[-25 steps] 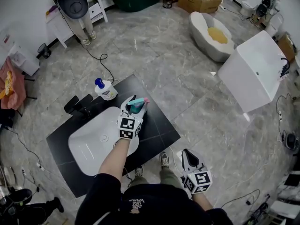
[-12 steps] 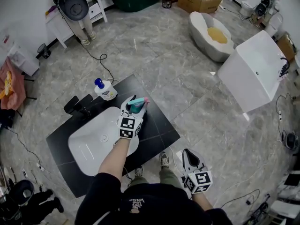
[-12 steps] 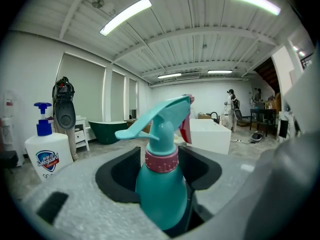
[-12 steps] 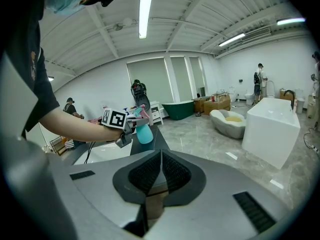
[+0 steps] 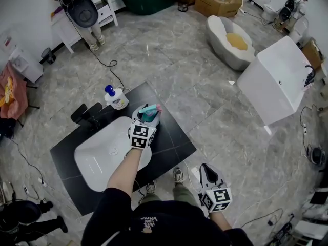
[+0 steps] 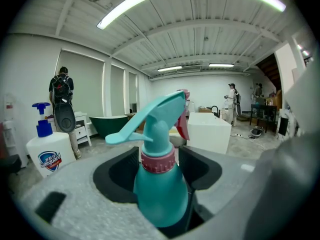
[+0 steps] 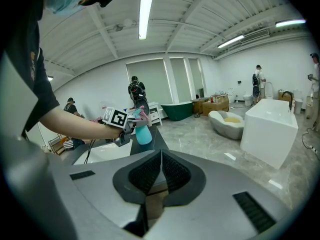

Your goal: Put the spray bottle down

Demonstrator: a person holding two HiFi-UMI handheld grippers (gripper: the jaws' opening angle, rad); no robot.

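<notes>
We held the left gripper (image 5: 147, 113) out over the black counter (image 5: 171, 140). Its jaws pinched the body of the teal spray bottle (image 6: 161, 186), which stood upright between them. We could not tell whether the bottle's base touched the counter. The bottle was at about 2 o'clock from the white basin (image 5: 100, 155) and at 4 o'clock from the soap pump bottle (image 5: 116, 98), well apart from it. Our right gripper (image 7: 160, 158) hung low at 5 o'clock in the head view, off the counter and above the floor (image 5: 230, 132). Its jaws were pressed together with nothing between them.
</notes>
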